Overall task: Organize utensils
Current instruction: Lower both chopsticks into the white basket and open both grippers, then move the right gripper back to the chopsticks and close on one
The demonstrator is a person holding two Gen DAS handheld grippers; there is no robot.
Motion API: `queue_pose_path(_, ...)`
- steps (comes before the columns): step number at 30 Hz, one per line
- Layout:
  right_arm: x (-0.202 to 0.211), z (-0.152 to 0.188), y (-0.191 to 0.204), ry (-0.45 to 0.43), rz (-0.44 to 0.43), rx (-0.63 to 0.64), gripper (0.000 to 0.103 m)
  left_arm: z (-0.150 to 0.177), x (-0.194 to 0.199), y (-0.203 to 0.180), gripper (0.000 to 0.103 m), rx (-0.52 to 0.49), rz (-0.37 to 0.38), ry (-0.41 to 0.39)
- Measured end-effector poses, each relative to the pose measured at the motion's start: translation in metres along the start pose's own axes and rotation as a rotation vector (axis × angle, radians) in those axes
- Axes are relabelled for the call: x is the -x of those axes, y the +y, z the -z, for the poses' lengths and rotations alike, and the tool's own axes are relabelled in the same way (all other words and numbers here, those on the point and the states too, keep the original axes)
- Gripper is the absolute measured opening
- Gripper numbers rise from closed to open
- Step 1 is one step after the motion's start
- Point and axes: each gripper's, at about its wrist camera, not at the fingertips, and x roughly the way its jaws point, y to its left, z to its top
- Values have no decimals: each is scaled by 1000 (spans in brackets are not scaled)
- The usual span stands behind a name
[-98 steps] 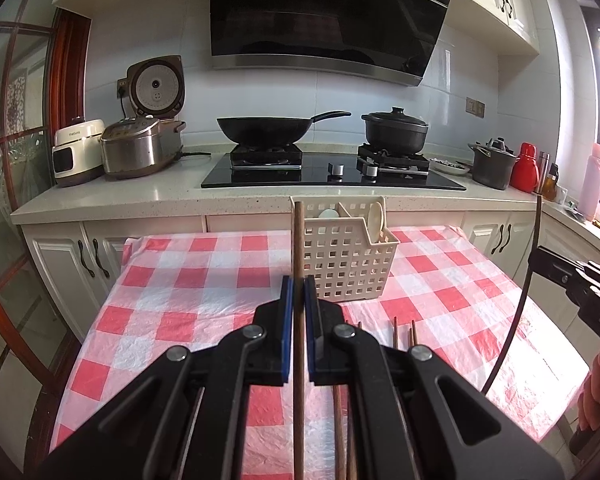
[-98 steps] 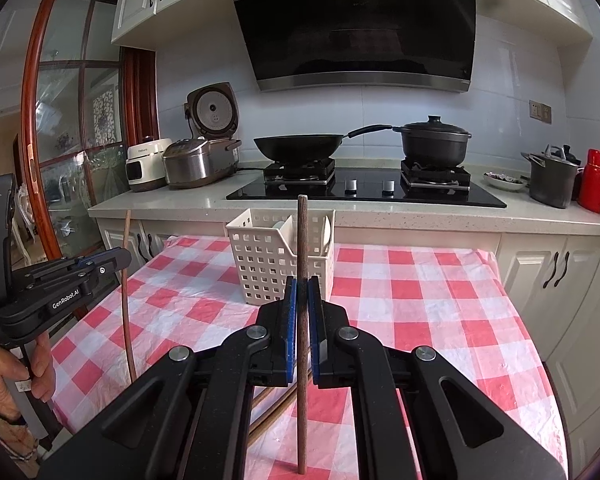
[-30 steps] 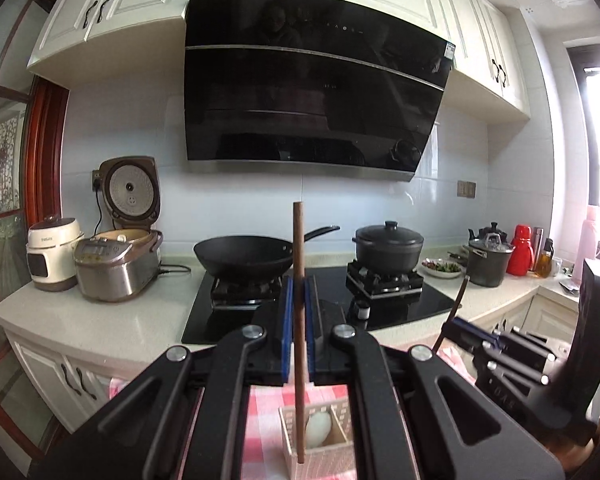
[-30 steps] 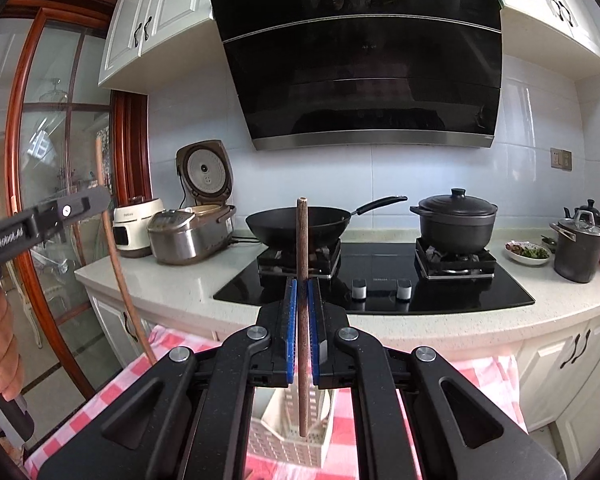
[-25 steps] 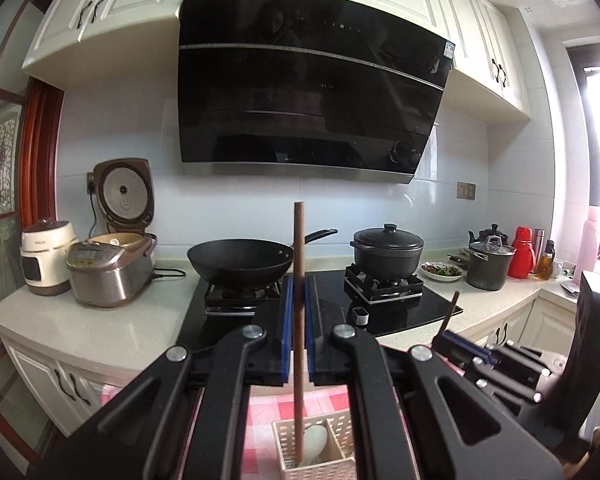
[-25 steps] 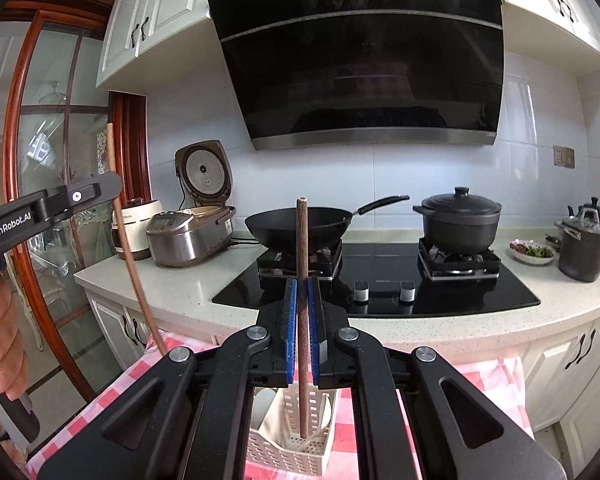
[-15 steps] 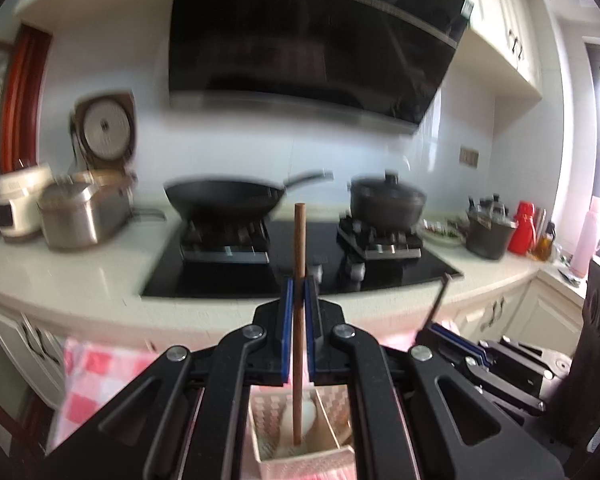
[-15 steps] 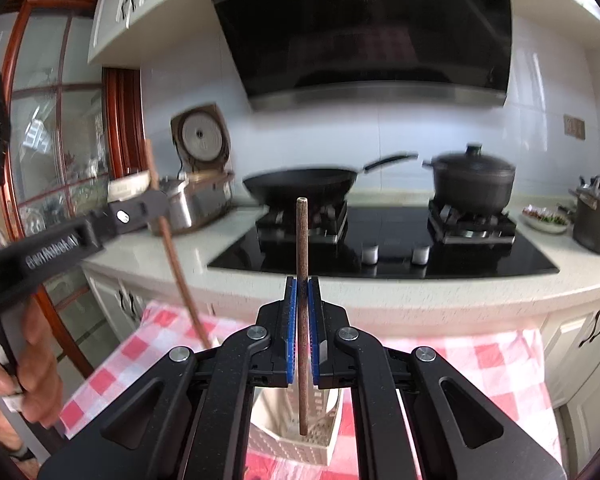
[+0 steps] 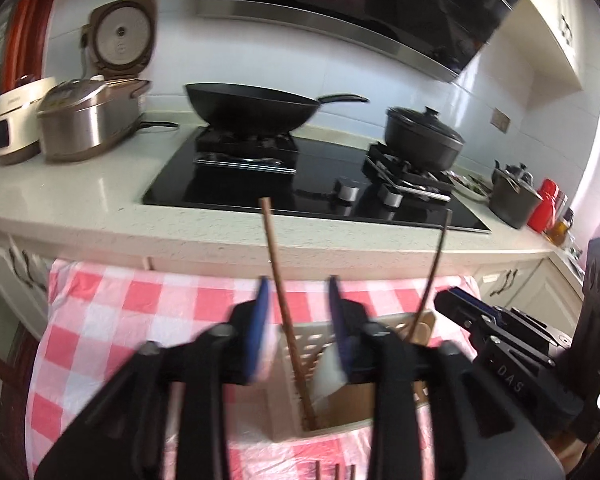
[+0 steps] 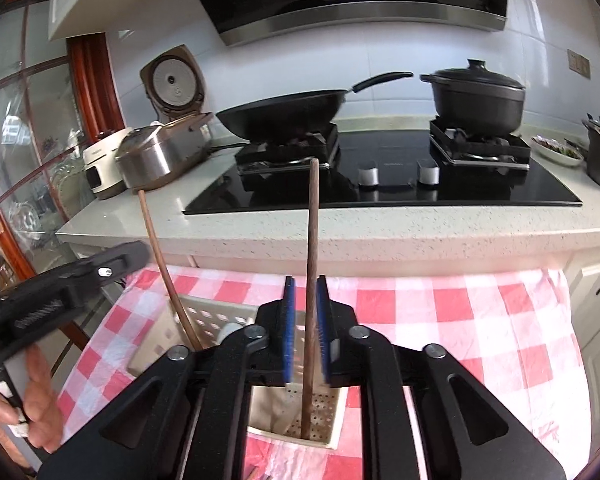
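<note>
- Left gripper (image 9: 296, 320): jaws wide apart; a chopstick (image 9: 286, 312) stands loose between them, tip in the basket (image 9: 328, 430)
- Right gripper (image 10: 305, 322): jaws slightly apart around a second chopstick (image 10: 310, 300); contact unclear

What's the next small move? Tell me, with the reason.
Probably lift both away: the left gripper and right gripper are open, and the left chopstick and right chopstick already stand tip-down in the basket, free of the grippers.
</note>
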Motion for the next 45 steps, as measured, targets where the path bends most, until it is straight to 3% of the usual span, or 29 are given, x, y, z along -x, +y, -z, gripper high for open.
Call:
queue_pose_path(1,2,2,-3,-5,-3,-18,40,2,3,5,40,8,-6,-8)
queue_pose_path(4,16,9,-10,-29,5,-37,40,12,22,17,50,32,-32,-43)
queue_pose_path(6,27,17,-13,-40,11,-50,40,21,39,24,66,57,-57,-80)
queue_pose_path(9,43,34,-16,-30,10,-69,40,45,66,30,80,87,-112,-138)
queue_pose_path(12,58,59,-15,-21,25,-85,40,70,84,29,88,72,-143,-141)
queue_pose_path(16,65,98,-15,45,31,-120,40,116,93,28,91,58,-149,-72)
queue_pose_path(23,67,170,-18,156,90,-140,40,195,92,42,91,123,-164,86)
queue_pose_path(26,70,193,-14,182,102,-120,40,218,98,48,91,150,-175,109)
queue_pose_path(33,69,224,-11,232,116,-142,38,240,109,34,91,86,-186,126)
queue_pose_path(38,66,224,-1,239,114,-119,31,247,114,23,91,40,-188,124)
queue_pose_path(45,58,221,2,253,116,-121,29,248,110,32,91,70,-182,135)
